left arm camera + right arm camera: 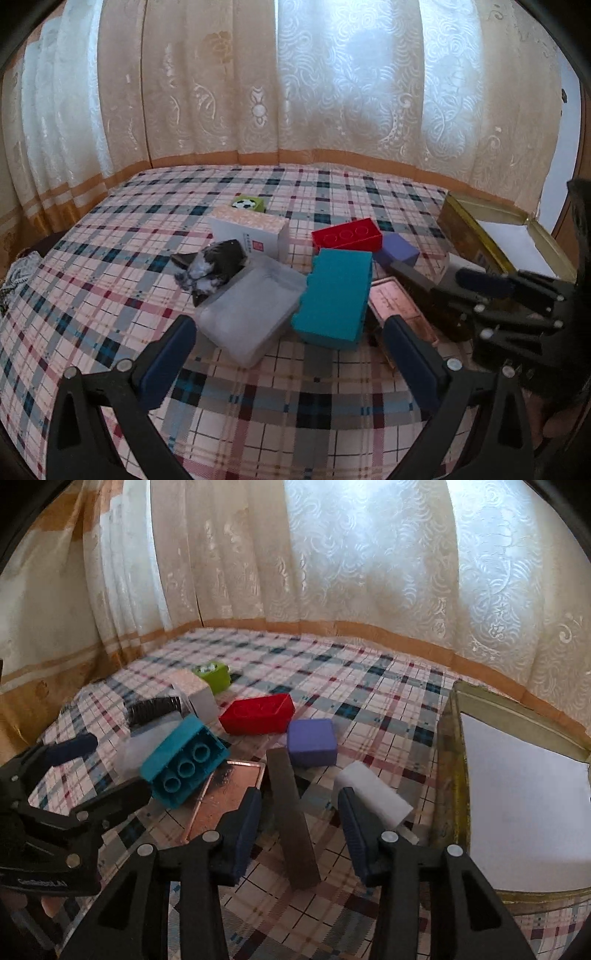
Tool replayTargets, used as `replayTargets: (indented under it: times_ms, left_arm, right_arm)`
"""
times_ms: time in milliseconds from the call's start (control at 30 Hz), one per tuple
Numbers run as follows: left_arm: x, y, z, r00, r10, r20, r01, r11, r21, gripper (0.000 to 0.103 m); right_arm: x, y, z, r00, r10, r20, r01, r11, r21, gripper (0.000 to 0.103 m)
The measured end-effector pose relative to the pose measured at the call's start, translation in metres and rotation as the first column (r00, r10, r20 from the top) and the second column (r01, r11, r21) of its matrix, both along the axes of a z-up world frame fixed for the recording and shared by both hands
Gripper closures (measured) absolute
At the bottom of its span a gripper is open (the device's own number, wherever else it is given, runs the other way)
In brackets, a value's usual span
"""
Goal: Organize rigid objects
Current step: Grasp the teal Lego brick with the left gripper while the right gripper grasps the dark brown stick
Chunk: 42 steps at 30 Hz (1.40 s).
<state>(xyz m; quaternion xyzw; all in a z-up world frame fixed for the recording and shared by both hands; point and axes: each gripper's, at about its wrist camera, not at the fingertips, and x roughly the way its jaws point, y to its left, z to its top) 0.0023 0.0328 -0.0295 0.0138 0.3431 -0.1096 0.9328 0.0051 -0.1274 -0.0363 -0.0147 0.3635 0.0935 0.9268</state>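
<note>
Several rigid objects lie on a plaid-covered table. A teal brick (334, 295) (184, 760) sits in the middle, a red brick (347, 233) (258, 713) behind it, a purple block (399, 251) (311, 741) to the right. A long dark bar (293, 818) lies between my right gripper's open fingers, with a white block (373, 797) beside the right finger and a copper plate (225, 795) to the left. My left gripper (291, 354) is open and empty, just short of the teal brick and a frosted plastic case (247, 314). My right gripper (301, 827) holds nothing.
An open gold tin (458, 786) (465, 229) with a white lining stands at the right edge. A white box (255, 232), a green football cube (249, 204) (216, 675) and a black-and-white crumpled thing (210, 269) lie farther back. Curtains hang behind the table.
</note>
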Motion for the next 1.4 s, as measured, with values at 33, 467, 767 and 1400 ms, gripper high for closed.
replayTargets:
  times_ms: [33,467,767,1400]
  left_arm:
    - [0.002,-0.001,0.0,1.0,-0.006,-0.007,0.005,1.0,-0.007,0.0]
    - [0.025,-0.024,-0.007,0.994,-0.089,-0.06,0.089,0.996,0.004,0.023]
    - [0.017,-0.025,-0.006,0.99,-0.127,-0.058,0.126,0.992,-0.025,0.06]
    - [0.035,-0.019,-0.022,0.976,-0.139,-0.169,0.119,0.985,-0.124,0.061]
  right_arm:
    - [0.003,0.001,-0.002,1.0,0.005,-0.015,-0.005,1.0,-0.005,0.056]
    - [0.006,0.0,-0.01,0.997,0.03,-0.076,-0.03,1.0,0.005,0.086]
    - [-0.009,-0.01,0.011,0.999,0.037,0.026,-0.039,0.995,0.089,0.086]
    - [-0.012,-0.019,0.016,0.998,0.007,0.058,-0.013,0.993,0.114,0.086]
